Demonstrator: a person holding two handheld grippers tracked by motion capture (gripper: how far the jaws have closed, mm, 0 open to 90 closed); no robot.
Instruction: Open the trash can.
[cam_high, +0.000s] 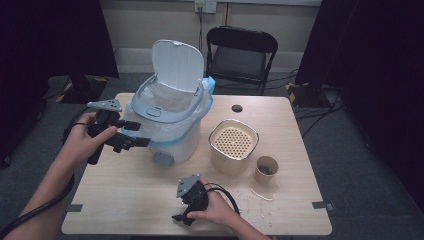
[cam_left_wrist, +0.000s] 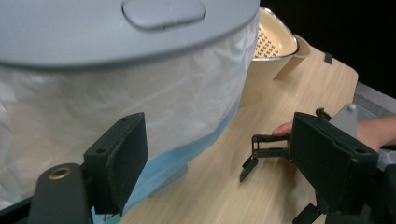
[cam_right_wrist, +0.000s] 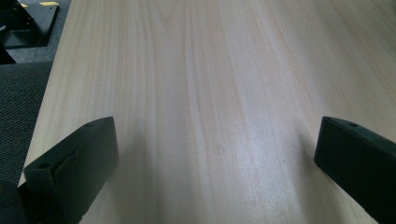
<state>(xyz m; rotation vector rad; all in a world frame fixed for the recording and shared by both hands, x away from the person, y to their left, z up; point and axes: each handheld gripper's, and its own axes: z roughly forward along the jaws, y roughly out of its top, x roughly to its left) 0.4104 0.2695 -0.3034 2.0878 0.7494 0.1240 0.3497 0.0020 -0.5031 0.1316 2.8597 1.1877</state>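
Left gripper (cam_high: 131, 134), jaws spread wide and empty, held just beside the lined wall of the white bin (cam_high: 172, 112) at the table's far left; right gripper (cam_high: 186, 212) parked low near the front edge, jaws likewise apart over bare wood. Lid up, plastic liner (cam_left_wrist: 140, 107) draped over the rim. Judged early in the work: nothing gripped yet, liner untouched. Beige strainer pot (cam_high: 233, 145) and paper cup (cam_high: 266, 169) standing to the right, well apart from both tools. Bin's inside hidden behind the rim; cup's contents too dark to tell; white scraps (cam_high: 260, 196) near the front edge too small to identify.
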